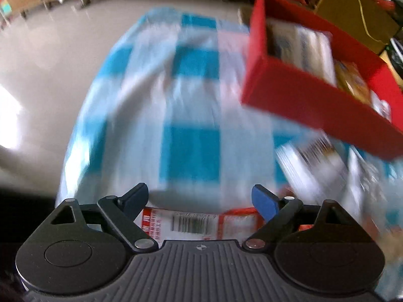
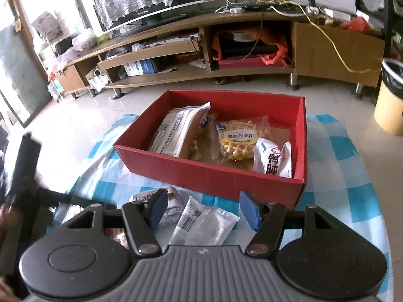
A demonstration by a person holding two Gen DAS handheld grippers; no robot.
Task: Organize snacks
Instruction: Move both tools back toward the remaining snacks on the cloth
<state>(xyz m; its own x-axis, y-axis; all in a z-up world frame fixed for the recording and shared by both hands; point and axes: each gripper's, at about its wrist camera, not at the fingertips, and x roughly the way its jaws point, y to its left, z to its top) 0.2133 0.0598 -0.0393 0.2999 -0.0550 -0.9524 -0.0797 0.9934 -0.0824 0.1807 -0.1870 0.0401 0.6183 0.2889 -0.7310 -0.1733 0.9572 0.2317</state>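
Note:
A red cardboard box [image 2: 226, 176] stands on a blue-and-white checked cloth [image 2: 340, 166]; it also shows blurred in the left wrist view [image 1: 314, 100]. Inside lie a tan packet [image 2: 176, 133], a yellow waffle packet [image 2: 239, 138] and a white packet with red print [image 2: 273, 158]. My right gripper [image 2: 204, 210] is open, above a white sachet [image 2: 204, 224], with another white packet [image 2: 168, 201] beside it. My left gripper [image 1: 201, 201] is open over a red-and-white packet with a barcode [image 1: 191, 224]. More white packets [image 1: 317, 166] lie to its right.
The cloth [image 1: 191, 125] covers a small table with tiled floor [image 2: 75, 115] around it. A long wooden TV stand [image 2: 226, 37] runs along the back. A yellow bin [image 2: 390, 100] stands at the right. The left hand-held device [image 2: 25, 166] shows at the left edge.

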